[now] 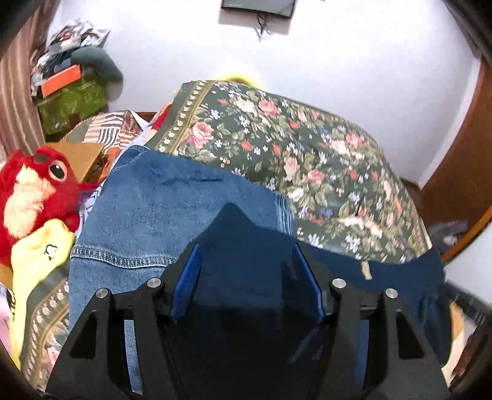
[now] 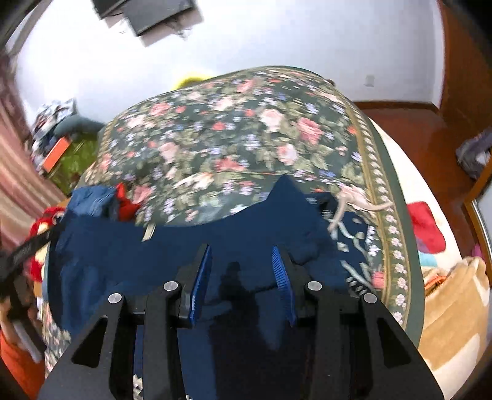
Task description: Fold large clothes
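Floral bedspread (image 2: 233,135) under navy garment (image 2: 153,246)

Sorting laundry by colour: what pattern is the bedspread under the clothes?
The bedspread is dark green with pink and red roses, clearest in the left wrist view.

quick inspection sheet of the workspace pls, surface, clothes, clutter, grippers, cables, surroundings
surface: bed with floral cover.
job's things: navy garment spread across the near edge; jeans beside it.
clutter: red plush, yellow plush, pile of boxes in the corner.
grippers: left gripper and right gripper both open over the navy garment, gripping nothing.
cables: wires hang below a wall screen.
surroundings: white wall, wooden door.
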